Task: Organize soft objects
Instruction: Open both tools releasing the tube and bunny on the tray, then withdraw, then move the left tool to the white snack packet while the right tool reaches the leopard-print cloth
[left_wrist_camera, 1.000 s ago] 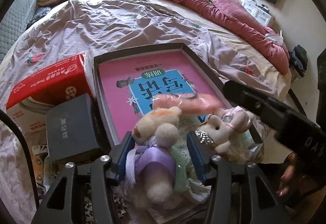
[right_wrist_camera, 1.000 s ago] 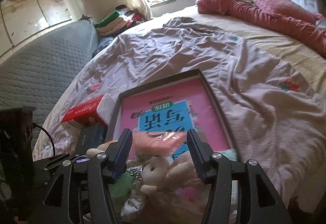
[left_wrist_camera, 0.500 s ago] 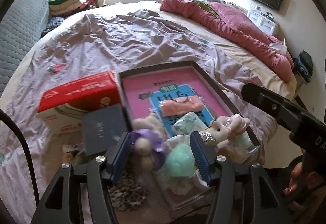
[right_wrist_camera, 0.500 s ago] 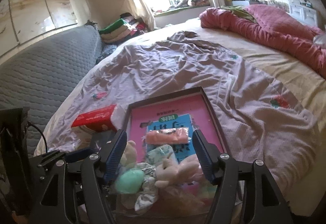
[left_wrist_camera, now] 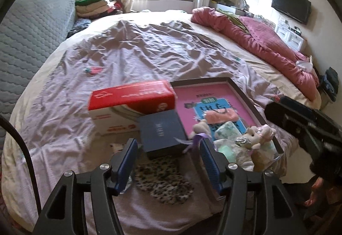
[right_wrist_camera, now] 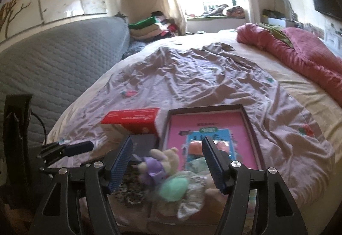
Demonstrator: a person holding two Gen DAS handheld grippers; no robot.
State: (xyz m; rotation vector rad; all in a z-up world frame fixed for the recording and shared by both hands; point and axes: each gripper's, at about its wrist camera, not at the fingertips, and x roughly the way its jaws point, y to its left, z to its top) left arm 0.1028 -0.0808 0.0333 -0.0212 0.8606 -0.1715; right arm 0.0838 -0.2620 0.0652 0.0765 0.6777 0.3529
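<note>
Left gripper (left_wrist_camera: pixel 167 155): jaws are seen apart and opening, nothing pinched; only the dark blue box (left_wrist_camera: pixel 161 131) and a leopard-print cloth (left_wrist_camera: pixel 163 180) are framed between the blue pads. Right gripper (right_wrist_camera: pixel 166 162): jaws are held wide, nothing clamped; soft toys are seen through the gap but untouched.

The soft objects are heaped at the near end of a dark-rimmed tray (left_wrist_camera: pixel 245 96) lined with a pink book cover. Noted in the heap: a cream plush in a purple dress (right_wrist_camera: pixel 159 165), a mint-green plush ball (right_wrist_camera: pixel 174 189), a beige bunny with pink headwear (left_wrist_camera: pixel 256 135), a salmon-pink fuzzy piece (left_wrist_camera: pixel 222 116) lying on the blue panel of the cover, and a crinkly patterned packet (left_wrist_camera: pixel 226 130) just beside it.

Both grippers are pitched downward, raised above the heap. The right gripper's body is seen at the right edge of the left view, with a person's fingers (left_wrist_camera: pixel 316 190) below it.

A red-and-white carton (left_wrist_camera: pixel 130 104) is set left of the tray, touching the blue box. Everything rests on a wrinkled mauve bedsheet (left_wrist_camera: pixel 139 53).
</note>
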